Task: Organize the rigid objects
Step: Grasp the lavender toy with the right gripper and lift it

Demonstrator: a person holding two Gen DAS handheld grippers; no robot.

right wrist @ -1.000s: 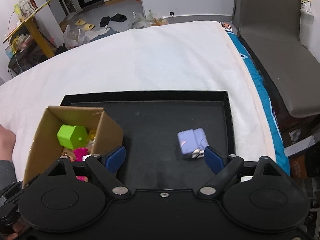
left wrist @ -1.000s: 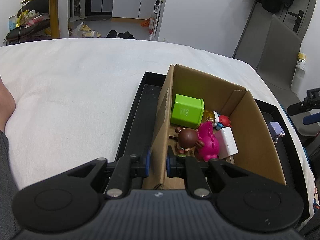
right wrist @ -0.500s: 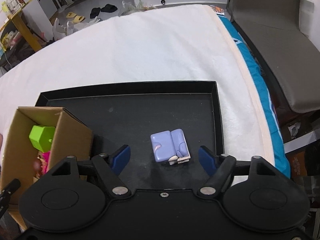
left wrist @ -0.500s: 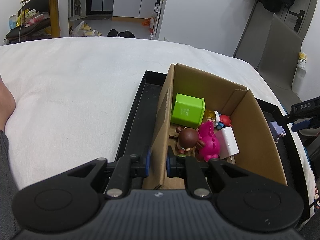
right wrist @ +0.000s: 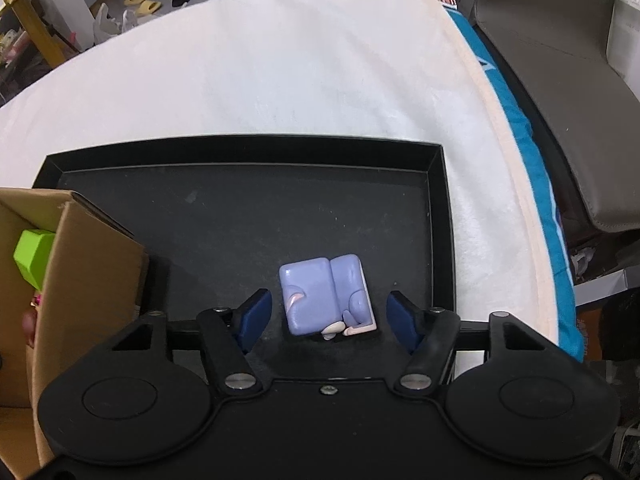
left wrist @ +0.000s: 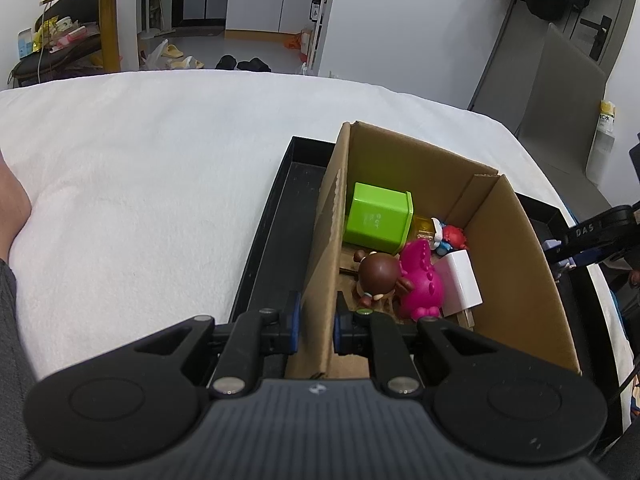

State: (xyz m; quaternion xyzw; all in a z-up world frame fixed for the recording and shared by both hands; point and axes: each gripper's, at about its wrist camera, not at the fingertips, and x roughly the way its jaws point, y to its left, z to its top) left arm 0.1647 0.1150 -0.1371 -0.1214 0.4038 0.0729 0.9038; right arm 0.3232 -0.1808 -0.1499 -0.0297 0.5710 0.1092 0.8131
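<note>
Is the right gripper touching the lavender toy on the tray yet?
Apart. The right wrist view shows dark tray floor between each blue pad and the lavender toy; the right gripper straddles it, open.

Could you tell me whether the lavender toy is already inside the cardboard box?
Not yet. The lavender toy lies on the black tray, outside the cardboard box, between the open right gripper fingers.
</note>
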